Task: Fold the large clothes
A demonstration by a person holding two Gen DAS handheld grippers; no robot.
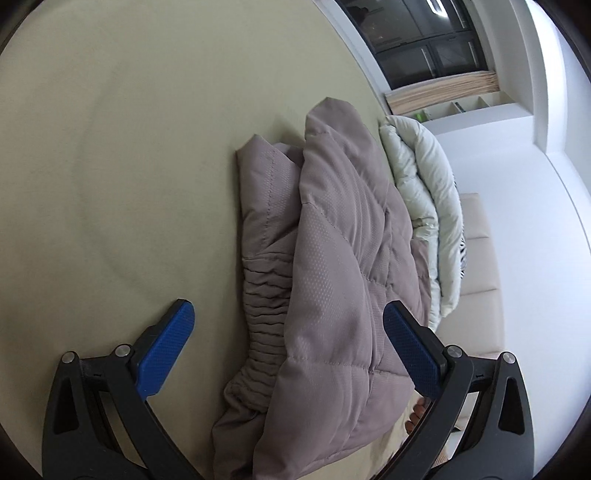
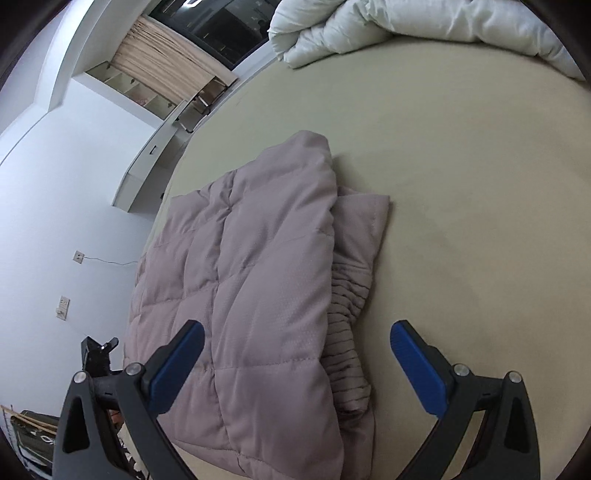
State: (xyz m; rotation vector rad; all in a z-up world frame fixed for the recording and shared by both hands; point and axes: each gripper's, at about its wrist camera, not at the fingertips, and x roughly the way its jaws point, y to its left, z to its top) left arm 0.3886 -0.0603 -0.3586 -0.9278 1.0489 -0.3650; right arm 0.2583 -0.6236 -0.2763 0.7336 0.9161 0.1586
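A mauve quilted puffer jacket [image 1: 332, 266] lies folded in a bundle on the beige bed sheet [image 1: 110, 166]. Its ribbed elastic hem [image 1: 266, 325] pokes out from under the top layer. My left gripper [image 1: 288, 332] hovers just above the near end of the jacket, jaws wide open, blue pads [image 1: 170, 343] clear of the fabric. In the right wrist view the same jacket [image 2: 251, 258] spreads toward the bed's left edge, the ribbed hem [image 2: 347, 306] on its right side. My right gripper [image 2: 295, 354] is open over the jacket's near part, holding nothing.
A white duvet [image 1: 424, 184] is bunched behind the jacket, at the top of the bed [image 2: 388, 26] in the right wrist view. A person's fingers [image 1: 415, 417] show by the right finger. White wall, curtain [image 2: 166, 70] and dark window stand beyond the bed. Black gear [image 2: 98, 354] sits at the bed's left edge.
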